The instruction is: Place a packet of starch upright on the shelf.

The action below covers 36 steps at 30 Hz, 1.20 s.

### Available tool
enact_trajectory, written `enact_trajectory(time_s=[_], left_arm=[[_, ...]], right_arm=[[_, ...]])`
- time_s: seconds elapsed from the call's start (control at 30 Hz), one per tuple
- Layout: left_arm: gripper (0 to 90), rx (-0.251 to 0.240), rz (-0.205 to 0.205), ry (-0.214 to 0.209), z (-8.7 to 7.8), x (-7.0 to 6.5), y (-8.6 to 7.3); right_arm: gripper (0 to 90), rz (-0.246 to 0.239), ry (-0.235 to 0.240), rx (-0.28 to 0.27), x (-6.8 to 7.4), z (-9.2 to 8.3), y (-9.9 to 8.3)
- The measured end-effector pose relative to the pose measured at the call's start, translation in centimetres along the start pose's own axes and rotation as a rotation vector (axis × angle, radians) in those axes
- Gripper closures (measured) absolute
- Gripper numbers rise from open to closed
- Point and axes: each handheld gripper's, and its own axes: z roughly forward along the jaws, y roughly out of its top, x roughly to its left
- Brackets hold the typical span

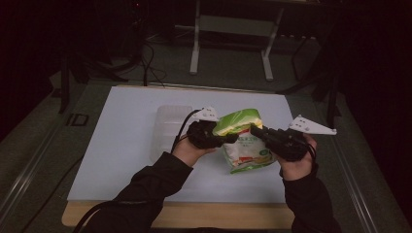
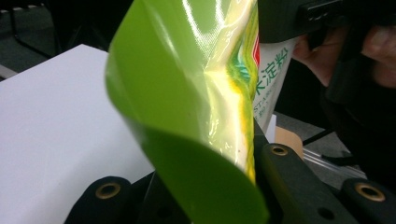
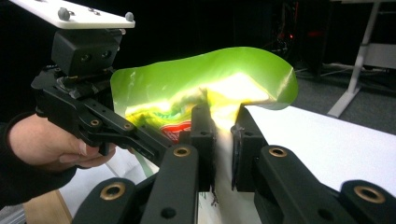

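A green and white bag [image 1: 243, 141] with red print and Chinese characters hangs above the white board [image 1: 121, 160], held between both grippers. My left gripper [image 1: 232, 139] is shut on the bag's left upper edge. In the left gripper view the glossy green top flap [image 2: 187, 102] curls over the jaws of my left gripper [image 2: 219, 182]. My right gripper [image 1: 253, 130] is shut on the bag's right upper edge. In the right gripper view, my right gripper [image 3: 223, 128] clamps the pale film just below the green flap [image 3: 210, 79], with the left gripper [image 3: 121, 128] and its hand beyond.
A clear plastic lidded container [image 1: 167, 127] lies on the board left of the bag. The board rests on a wooden table [image 1: 194, 216] with dark floor around it. A white desk frame [image 1: 231, 43] and cables stand far behind.
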Motion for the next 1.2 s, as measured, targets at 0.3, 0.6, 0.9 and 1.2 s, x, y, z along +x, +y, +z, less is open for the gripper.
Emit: enact_trajectory(time_s=[0.3,0.6,0.9,1.2], left_arm=[[82.6,0.022,0.040,-0.024,-1.3,0.2,1.3],[82.7,0.025,0.083,0.007,-3.9,0.7,2.5],[82.7,0.031,0.110,0.026,-7.2,2.3,2.9],[82.7,0.034,0.127,0.076,-10.7,4.5,2.2]], right_arm=[[77.4,-0.016,0.008,-0.024,0.1,-0.2,0.3],[37.5,0.003,-0.025,-0.070,-1.0,-1.3,0.1],[13.7,0.029,0.025,-0.122,-2.6,-2.7,-0.8],[14.0,0.052,0.011,-0.077,-3.6,-2.8,-2.2]])
